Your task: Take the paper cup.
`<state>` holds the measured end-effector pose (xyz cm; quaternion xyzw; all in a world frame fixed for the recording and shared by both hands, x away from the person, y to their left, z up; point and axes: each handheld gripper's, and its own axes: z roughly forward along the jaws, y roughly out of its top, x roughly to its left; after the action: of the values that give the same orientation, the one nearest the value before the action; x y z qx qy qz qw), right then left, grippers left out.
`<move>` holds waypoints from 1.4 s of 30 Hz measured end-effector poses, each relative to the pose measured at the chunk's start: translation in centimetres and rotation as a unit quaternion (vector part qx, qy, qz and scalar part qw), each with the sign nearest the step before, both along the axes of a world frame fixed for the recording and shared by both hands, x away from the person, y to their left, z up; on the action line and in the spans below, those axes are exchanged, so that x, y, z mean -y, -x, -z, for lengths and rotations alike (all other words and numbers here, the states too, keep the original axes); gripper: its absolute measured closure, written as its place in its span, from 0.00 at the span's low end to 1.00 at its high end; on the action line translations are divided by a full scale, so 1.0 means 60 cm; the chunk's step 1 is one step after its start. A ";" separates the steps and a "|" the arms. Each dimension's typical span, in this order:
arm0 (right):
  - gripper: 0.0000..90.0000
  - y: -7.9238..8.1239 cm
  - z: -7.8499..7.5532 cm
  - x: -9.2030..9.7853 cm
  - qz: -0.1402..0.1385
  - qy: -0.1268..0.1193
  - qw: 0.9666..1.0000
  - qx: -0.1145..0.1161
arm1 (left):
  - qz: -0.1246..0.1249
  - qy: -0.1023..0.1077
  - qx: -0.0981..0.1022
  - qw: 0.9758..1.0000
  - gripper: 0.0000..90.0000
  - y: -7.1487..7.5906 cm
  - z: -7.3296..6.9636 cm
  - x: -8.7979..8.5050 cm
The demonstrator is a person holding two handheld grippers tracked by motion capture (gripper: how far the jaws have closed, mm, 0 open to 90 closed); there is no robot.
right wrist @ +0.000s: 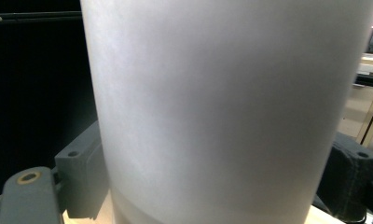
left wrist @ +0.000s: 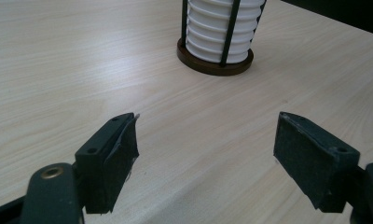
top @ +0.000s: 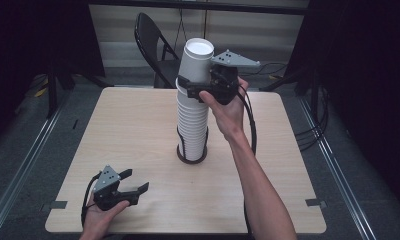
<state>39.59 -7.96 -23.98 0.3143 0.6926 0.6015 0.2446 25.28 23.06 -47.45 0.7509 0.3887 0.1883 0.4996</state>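
Cup (top: 198, 62) gripped at top of stack (top: 192, 125), centre of table (top: 138, 130), by right claw (top: 194, 86).

Jaws clamped on cup wall, one each side; keep squeeze light to avoid crushing. Lift straight up, level, until clear of cup below. Left claw (top: 135, 182) wide, holding nothing, resting near front edge; move to holder (left wrist: 215, 63) if stack rises. Pad contact hidden behind cup wall; rim and seam to next cup hard to make out.

High view: fixed above the table's (top: 138, 130) near edge, facing forward and down. Left gripper view: low, looking past its fingers (left wrist: 107, 158) at the cup stack (left wrist: 219, 28), shared with the high view. Right gripper view: pressed close to the top cup (right wrist: 222, 112) between its fingers (right wrist: 82, 177).
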 end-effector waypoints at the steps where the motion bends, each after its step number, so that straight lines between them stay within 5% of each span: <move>1: 0.14 0.000 -0.001 0.000 -0.001 -0.001 1.000 0.001 | 0.000 0.000 0.000 1.000 0.24 0.000 0.000 0.000; 42: 0.15 0.026 -0.062 0.013 0.008 -0.061 0.997 0.046 | -0.001 -0.005 0.004 1.000 0.24 0.001 0.001 0.002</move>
<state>38.02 -8.77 -20.23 0.3059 0.6401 0.6546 0.2612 25.25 22.94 -47.52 0.7522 0.3867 0.1943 0.4969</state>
